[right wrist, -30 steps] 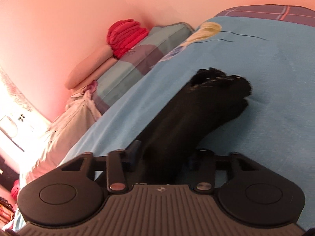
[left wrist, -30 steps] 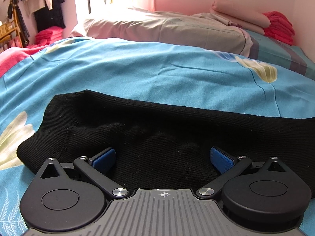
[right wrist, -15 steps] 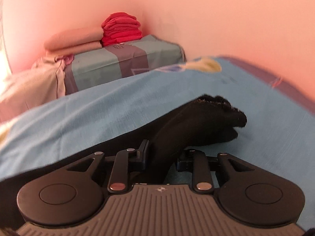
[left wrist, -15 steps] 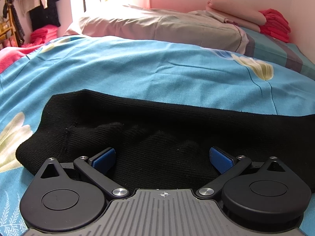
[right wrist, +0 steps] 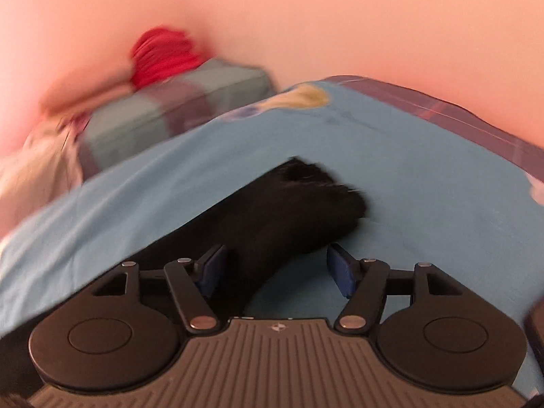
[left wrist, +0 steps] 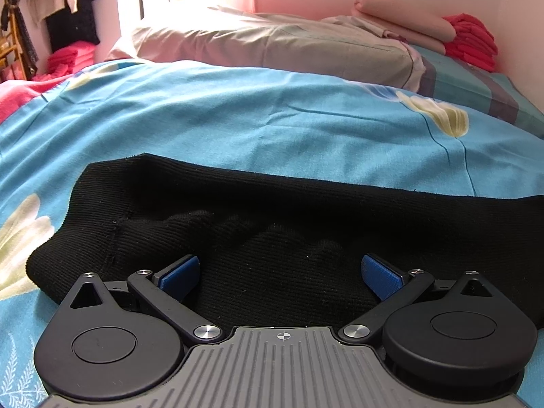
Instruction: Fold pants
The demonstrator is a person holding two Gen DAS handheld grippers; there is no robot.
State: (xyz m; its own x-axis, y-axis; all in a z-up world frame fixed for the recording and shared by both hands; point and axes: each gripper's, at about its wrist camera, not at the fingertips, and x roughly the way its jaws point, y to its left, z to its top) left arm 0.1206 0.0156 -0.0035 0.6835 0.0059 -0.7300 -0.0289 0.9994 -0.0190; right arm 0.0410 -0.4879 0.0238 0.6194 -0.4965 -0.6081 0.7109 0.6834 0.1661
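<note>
Black knit pants (left wrist: pixel 272 224) lie flat across a blue flowered bed cover (left wrist: pixel 238 115), waist end at the left. My left gripper (left wrist: pixel 280 273) is open, its blue pads (left wrist: pixel 178 272) wide apart just above the near part of the pants. In the right wrist view the leg end of the pants (right wrist: pixel 292 210) lies on the cover. My right gripper (right wrist: pixel 275 267) is open with the leg cloth lying between its pads (right wrist: pixel 341 270), not pinched. This view is blurred.
A grey pillow (left wrist: pixel 272 47) and folded pink and red cloths (left wrist: pixel 472 40) lie at the bed's far side by the pink wall. Clothes hang at the far left (left wrist: pixel 51 10). The red stack (right wrist: pixel 163 57) also shows in the right wrist view.
My right gripper has opened and let go of the pant leg, which now lies on the cover; its view has swung. The left gripper stays open and has barely moved.
</note>
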